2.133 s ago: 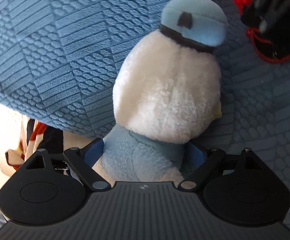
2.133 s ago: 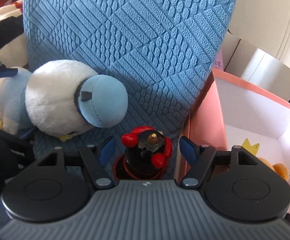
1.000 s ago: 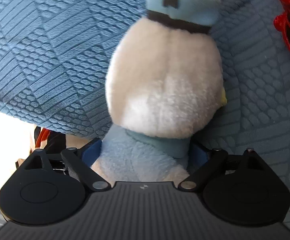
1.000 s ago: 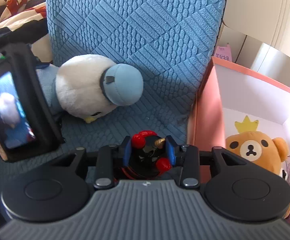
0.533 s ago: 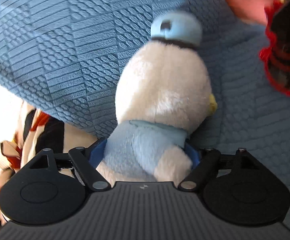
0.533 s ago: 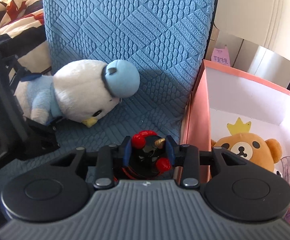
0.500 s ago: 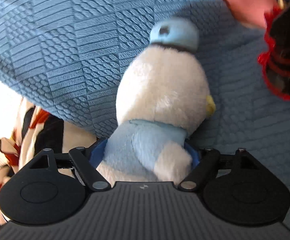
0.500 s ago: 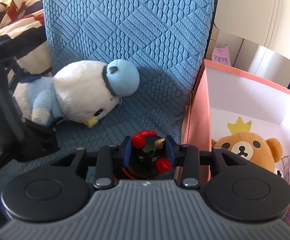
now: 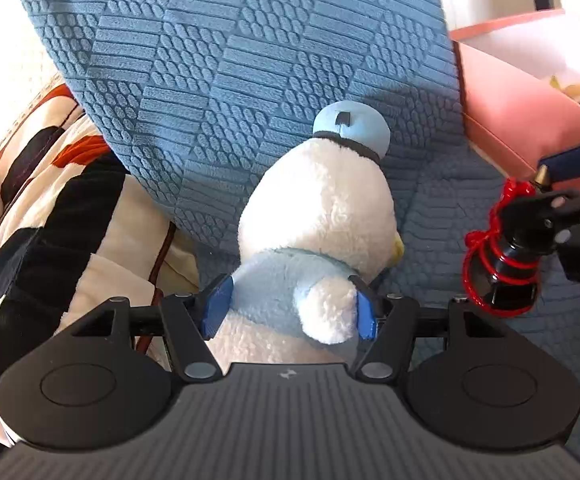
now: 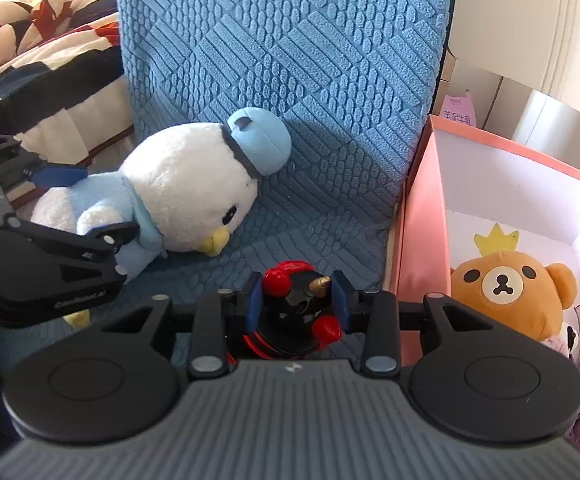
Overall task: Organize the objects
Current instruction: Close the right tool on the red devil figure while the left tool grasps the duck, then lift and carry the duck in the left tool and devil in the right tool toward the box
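Note:
A white duck plush (image 9: 322, 216) with a light-blue cap and jacket lies tilted on the blue seat, its beak down toward the cushion (image 10: 186, 188). My left gripper (image 9: 290, 310) has its blue pads pressing on the plush's blue-clad body from both sides, and its jaws are still closing. From the right wrist view the left gripper (image 10: 86, 204) reaches in from the left. My right gripper (image 10: 296, 300) is shut on a small black figurine with red cord and knobs (image 10: 294, 304). It holds the figurine (image 9: 506, 248) above the seat, right of the duck.
A blue textured chair back (image 10: 290, 60) rises behind the duck. A pink box (image 10: 418, 240) stands right of the seat, holding a brown bear plush (image 10: 506, 288) and purple items. A striped blanket (image 10: 30, 52) lies to the left.
The left gripper's jaws have narrowed onto the duck's body, and it has rolled and risen with the duck. The right gripper with the figurine has stayed about where it was.

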A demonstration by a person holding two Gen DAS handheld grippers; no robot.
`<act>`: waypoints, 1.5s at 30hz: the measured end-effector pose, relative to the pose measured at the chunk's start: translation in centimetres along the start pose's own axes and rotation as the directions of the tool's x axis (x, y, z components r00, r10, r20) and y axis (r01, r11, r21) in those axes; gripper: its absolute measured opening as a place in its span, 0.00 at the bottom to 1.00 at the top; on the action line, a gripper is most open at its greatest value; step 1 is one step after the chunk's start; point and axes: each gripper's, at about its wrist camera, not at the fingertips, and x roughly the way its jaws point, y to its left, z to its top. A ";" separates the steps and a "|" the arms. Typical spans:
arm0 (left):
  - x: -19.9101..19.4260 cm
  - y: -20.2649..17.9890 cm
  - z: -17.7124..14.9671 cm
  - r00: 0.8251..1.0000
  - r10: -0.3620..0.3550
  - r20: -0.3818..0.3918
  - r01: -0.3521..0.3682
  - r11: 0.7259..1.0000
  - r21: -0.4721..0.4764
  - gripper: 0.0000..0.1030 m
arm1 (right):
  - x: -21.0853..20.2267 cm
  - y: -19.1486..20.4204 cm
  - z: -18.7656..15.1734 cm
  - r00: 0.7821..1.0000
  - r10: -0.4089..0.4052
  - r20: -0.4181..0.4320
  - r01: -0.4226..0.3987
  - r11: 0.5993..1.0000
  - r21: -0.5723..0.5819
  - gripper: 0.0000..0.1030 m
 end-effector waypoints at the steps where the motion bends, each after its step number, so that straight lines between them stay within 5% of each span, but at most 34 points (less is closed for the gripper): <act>1: 0.1 -0.1 -0.1 1.000 0.009 -0.003 -0.009 1.000 0.015 0.67 | 0.0 0.0 -0.1 1.000 0.001 -0.001 -0.001 1.000 0.001 0.39; 15: 2.8 1.0 0.1 0.998 -0.002 -0.065 -0.001 0.999 -0.040 0.92 | 0.6 -0.7 -1.0 1.000 0.008 -0.021 -0.007 0.998 0.057 0.39; 24: 4.9 1.1 0.3 0.993 -0.027 -0.114 0.023 0.999 -0.037 0.99 | 1.2 0.0 -1.2 0.998 0.032 -0.053 -0.029 0.998 0.051 0.58; 33: 7.2 0.3 0.0 0.982 0.057 -0.179 -0.053 0.998 0.030 1.00 | 2.7 0.1 -2.1 0.989 0.062 -0.134 -0.050 0.995 0.091 0.59; 45: 5.9 1.8 -0.4 0.987 0.024 -0.161 -0.042 0.993 -0.106 0.95 | 3.9 0.3 -3.2 0.988 0.035 -0.151 -0.011 0.987 0.158 0.57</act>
